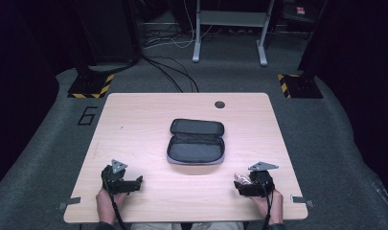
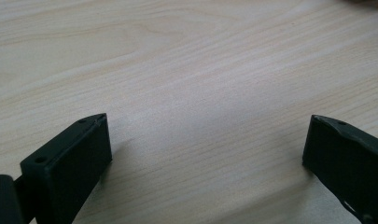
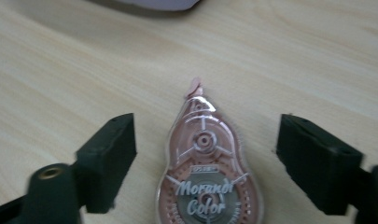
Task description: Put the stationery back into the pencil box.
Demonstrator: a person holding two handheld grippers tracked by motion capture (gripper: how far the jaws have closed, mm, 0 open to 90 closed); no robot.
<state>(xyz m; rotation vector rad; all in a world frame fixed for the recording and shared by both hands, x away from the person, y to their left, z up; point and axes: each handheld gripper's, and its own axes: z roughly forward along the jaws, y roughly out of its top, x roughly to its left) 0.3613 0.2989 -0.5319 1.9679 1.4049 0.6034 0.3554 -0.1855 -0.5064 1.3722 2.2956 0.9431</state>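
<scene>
The correction tape dispenser (image 3: 206,177) lies flat on the surface (image 1: 143,139) between the right gripper (image 3: 205,154)'s parted jaws — not yet pinched, so pickup is still to come. The open zip case (image 1: 196,141) waits mid-surface, apparently empty. The left gripper (image 2: 207,144) rests wide open, holding nothing. The dispenser's lower end is cut off — its label partly readable.

I am operating in a lab-style recording bay: a lone wooden table (image 1: 148,201) is standing on grey carpet (image 1: 325,143), hazard-striped stand bases (image 1: 91,85) are flanking the far corners, and loose cables (image 1: 170,72) are running toward a metal frame (image 1: 230,28).
</scene>
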